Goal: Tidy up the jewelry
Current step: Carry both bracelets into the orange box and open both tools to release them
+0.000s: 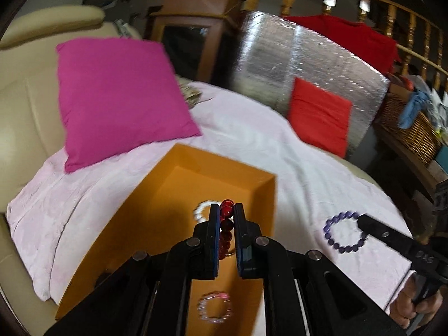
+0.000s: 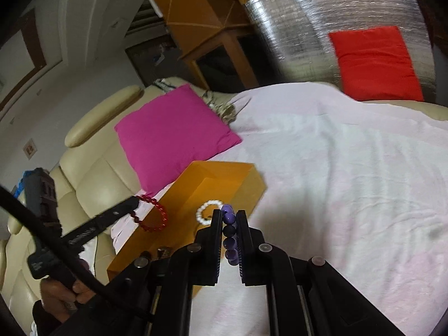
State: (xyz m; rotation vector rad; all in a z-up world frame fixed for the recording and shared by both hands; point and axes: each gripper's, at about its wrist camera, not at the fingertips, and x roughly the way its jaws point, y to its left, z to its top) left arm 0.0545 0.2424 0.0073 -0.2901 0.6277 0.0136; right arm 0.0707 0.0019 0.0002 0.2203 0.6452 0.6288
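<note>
left wrist view: the left gripper [image 1: 226, 212] is pinched on a red bracelet [image 1: 226, 225], holding it by a few beads over the open orange box [image 1: 140, 201]. a white bracelet [image 1: 200, 210] and a pink bracelet [image 1: 214, 306] already lie in the box. the right gripper [image 2: 229, 218] is clamped on a purple bracelet [image 2: 230, 235], which in the left view appears to rest on the pale sheet [image 1: 280, 140] just beside the box.

the main risk is the thin hold: each loop is caught only along one short arc, so a quick swing could roll the round beads out of the jaws, and the red one might drop onto the rim or outside it. both grippers are near each other, so carrying the purple loop toward the box while the left one hangs there could make them collide. the soft, wrinkled sheet may also let the box tip or slide if it is bumped.
</note>
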